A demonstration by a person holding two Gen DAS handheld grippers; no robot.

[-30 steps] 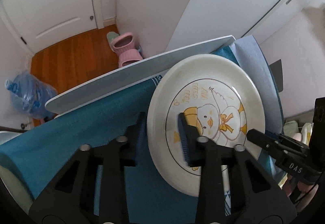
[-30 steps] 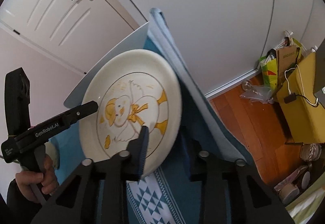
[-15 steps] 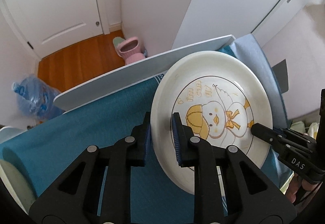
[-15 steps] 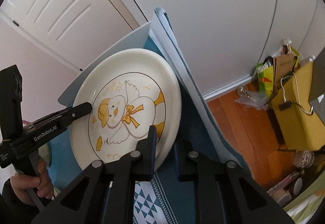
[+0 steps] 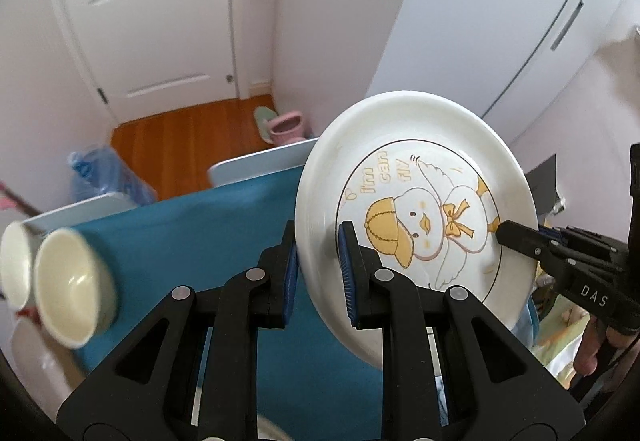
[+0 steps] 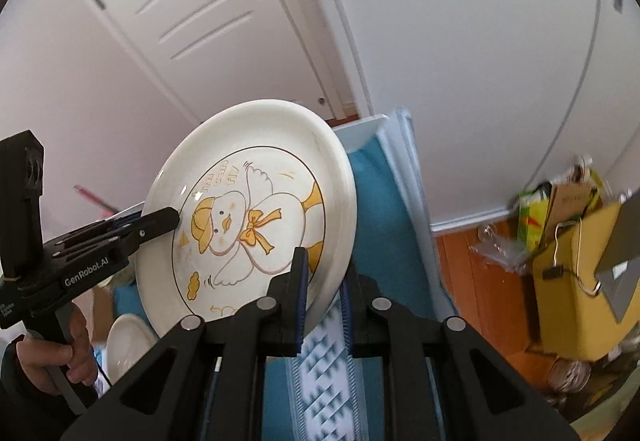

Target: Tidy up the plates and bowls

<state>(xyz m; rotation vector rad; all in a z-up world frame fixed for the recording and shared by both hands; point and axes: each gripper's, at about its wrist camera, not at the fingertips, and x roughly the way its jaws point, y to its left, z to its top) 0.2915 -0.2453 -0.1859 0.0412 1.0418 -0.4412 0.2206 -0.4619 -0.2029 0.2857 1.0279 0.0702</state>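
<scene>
Here, from the left wrist, I have the left gripper (image 5: 318, 265) clamped on the plate (image 5: 416, 217), one pad on the printed face and the other behind the rim, so the plate hangs tilted in the air above the blue cloth (image 5: 208, 225) instead of lying on it. The right gripper (image 5: 516, 237) pinches the opposite rim; I judge two holds are there to keep a wide, slick plate from swinging. Two cream bowls (image 5: 68, 281) sit near the left edge of the table, blurred, and I cannot tell whether they are nested or just side by side. A pale rim shows at the bottom edge of this view, cut off by my gripper body.

From the right wrist, the right gripper (image 6: 324, 289) is closed on the plate's (image 6: 248, 209) lower right rim, while the left gripper (image 6: 168, 219) bites the left rim. Another white dish (image 6: 128, 345) peeks out below the plate, mostly hidden. The table's far corner (image 6: 376, 123) is visible; its near edge is covered by my fingers
</scene>
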